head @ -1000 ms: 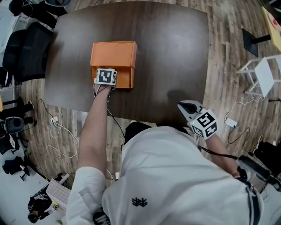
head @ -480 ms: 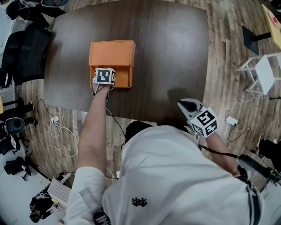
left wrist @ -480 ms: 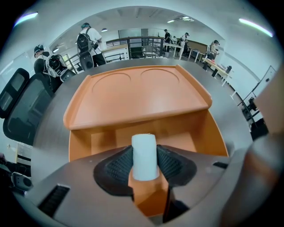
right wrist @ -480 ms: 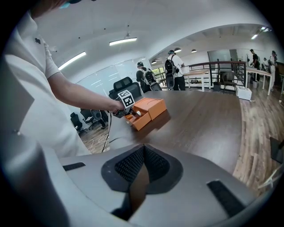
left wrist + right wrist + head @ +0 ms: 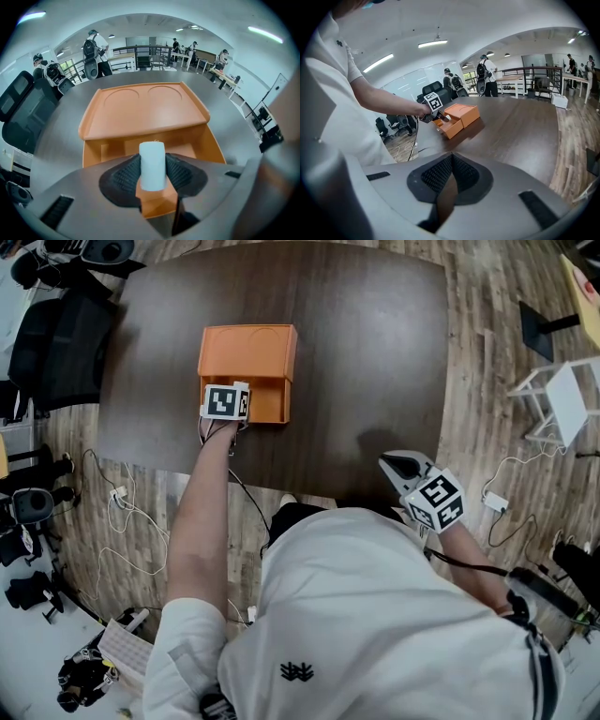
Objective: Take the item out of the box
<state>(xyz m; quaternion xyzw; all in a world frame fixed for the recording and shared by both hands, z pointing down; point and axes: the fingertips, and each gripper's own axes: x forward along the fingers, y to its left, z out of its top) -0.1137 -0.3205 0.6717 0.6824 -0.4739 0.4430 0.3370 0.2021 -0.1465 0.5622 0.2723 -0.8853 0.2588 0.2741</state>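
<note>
Left gripper (image 5: 153,176) pinches the white cylinder (image 5: 152,161) mid-body, frame centre, at the orange box's (image 5: 140,110) open front. We judge it light, stiff, smooth; may slip. Right gripper (image 5: 450,177) pressed together, empty.

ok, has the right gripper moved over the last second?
No. The right gripper sits at the same spot by the dark table's near right corner, claw shut.

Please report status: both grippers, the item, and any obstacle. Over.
Left gripper shut on white item, at open front of orange box. Right gripper shut, empty. Nothing in the way.
</note>
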